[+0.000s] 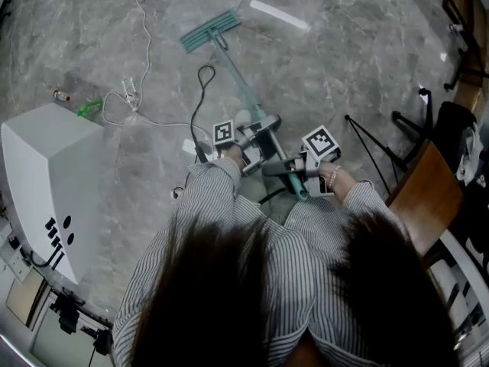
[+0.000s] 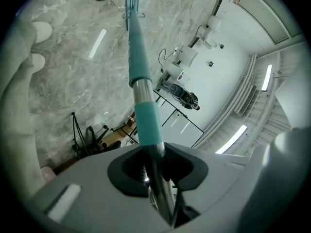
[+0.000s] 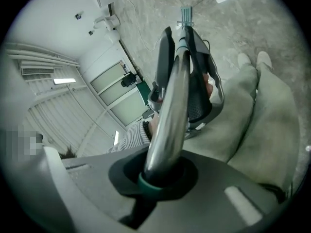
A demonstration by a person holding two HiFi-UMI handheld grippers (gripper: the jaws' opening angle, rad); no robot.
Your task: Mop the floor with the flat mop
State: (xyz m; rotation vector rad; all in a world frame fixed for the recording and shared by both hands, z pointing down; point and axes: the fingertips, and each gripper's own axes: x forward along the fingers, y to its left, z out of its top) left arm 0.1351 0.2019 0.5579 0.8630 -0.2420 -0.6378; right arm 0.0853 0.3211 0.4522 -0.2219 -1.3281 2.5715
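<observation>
Both clamp mop pole, partly hidden: left gripper, right gripper.

flat mop: one
grippers: two, the left gripper and the right gripper
marker cubes: two, one on each gripper
cables on the floor: two, a white cable and a black cable
white cabinet: one
shoes: two
</observation>
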